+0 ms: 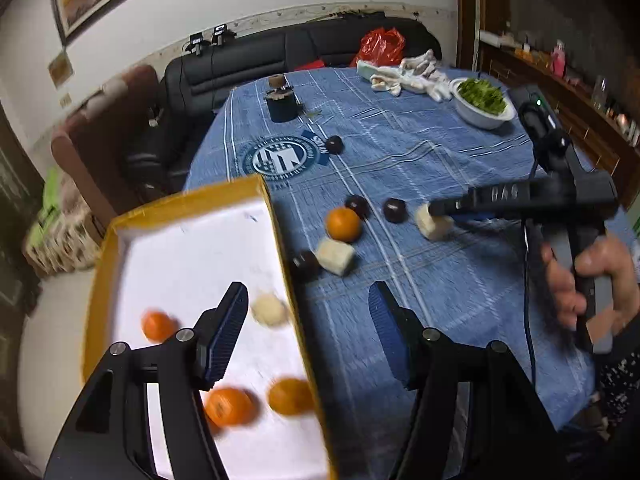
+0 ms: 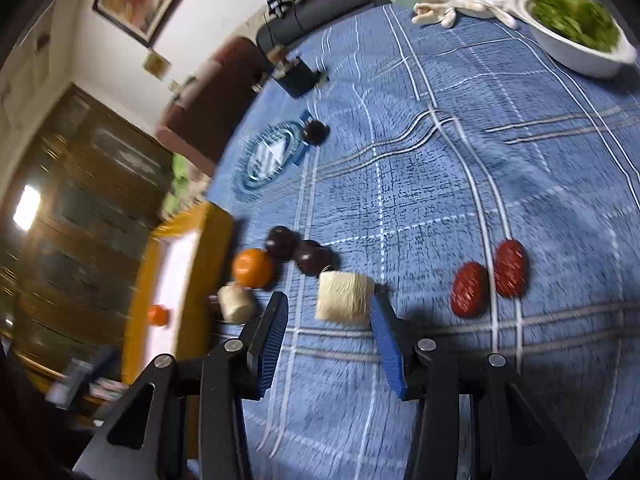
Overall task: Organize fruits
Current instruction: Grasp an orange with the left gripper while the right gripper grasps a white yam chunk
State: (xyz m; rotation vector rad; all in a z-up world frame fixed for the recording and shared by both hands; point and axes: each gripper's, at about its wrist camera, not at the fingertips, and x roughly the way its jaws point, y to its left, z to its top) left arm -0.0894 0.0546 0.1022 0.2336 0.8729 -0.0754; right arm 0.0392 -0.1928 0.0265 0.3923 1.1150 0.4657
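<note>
Left gripper (image 1: 308,332) jaws spread wide, nothing between them, hanging over the right rim of the yellow-edged box (image 1: 280,240), which sits on the blue plaid tablecloth (image 1: 420,152). Inside the box, on its white floor: three oranges (image 1: 159,325), all blurred, plus one pale cylinder piece (image 1: 269,309). Just right of the box on the cloth: a dark round fruit (image 1: 305,265) touching a pale cylinder chunk (image 1: 335,256), a fourth orange (image 1: 343,223) behind that, two more dark fruits (image 1: 357,206) beyond the orange. Another dark fruit (image 1: 334,145) sits well past the box beside the round printed logo (image 1: 280,157). Right gripper (image 2: 328,320) also spread, its fingers (image 2: 382,328) either side of a pale cylinder chunk (image 2: 345,297), near but not gripping; can't tell if the right pad touches it. Two red dates (image 2: 490,278) lie side by side well right of the box. White bowl of greens (image 1: 482,102) and gloves (image 1: 412,76) at the far side from the box.
</note>
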